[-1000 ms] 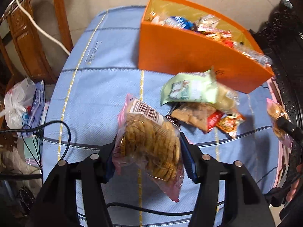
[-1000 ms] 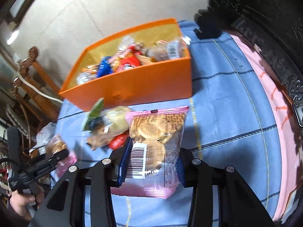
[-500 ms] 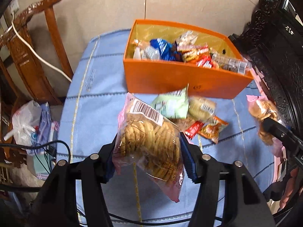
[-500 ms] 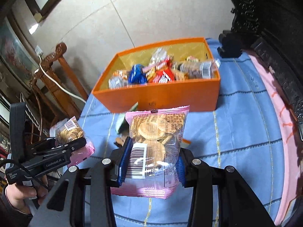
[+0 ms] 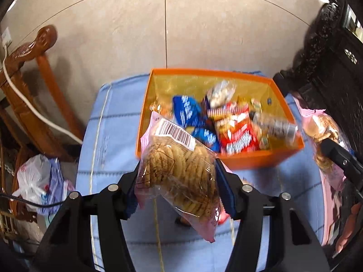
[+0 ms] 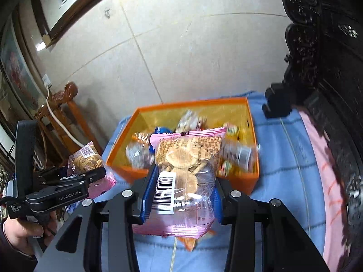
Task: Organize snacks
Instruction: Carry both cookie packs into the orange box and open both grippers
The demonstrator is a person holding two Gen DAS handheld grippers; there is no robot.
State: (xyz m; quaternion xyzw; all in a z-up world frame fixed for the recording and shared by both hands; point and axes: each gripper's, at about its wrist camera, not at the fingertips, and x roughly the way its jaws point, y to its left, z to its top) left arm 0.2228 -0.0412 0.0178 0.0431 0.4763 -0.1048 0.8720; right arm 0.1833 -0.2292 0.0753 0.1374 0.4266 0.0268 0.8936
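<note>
The orange box (image 5: 249, 161) sits on the blue tablecloth (image 5: 109, 136) and serves as the landmark: it is open-topped, stiff-walled and already heaped with wrappers in blue, red and clear film, so it looks steady enough to receive more without being held. Just in front of its near wall, raised above the cloth, the left gripper (image 5: 178, 179) is clamped on a cookie bag (image 5: 179, 170), and the right gripper (image 6: 182, 181) is clamped on a biscuit bag (image 6: 186, 176), each with its blue pads pressed against the bag's two sides. Both bags are probably light, soft and crackly, with slick film that could slide between the pads, and their contents are brittle, so a hard squeeze would likely crumble them; the best hold seems to be across the middle, where the stacked rounds give the film some body, which is roughly where the jaws sit. The cookie bag is clear with pink ends, a white barcode label at the top corner nearest the box, and rows of brown ridged cookies; it hangs tilted with one pink corner drooping. The biscuit bag is pink-edged with a clear window, a barcode on its lower left, and pale round biscuits lying loose; its top edge reaches over the box's near wall.
</note>
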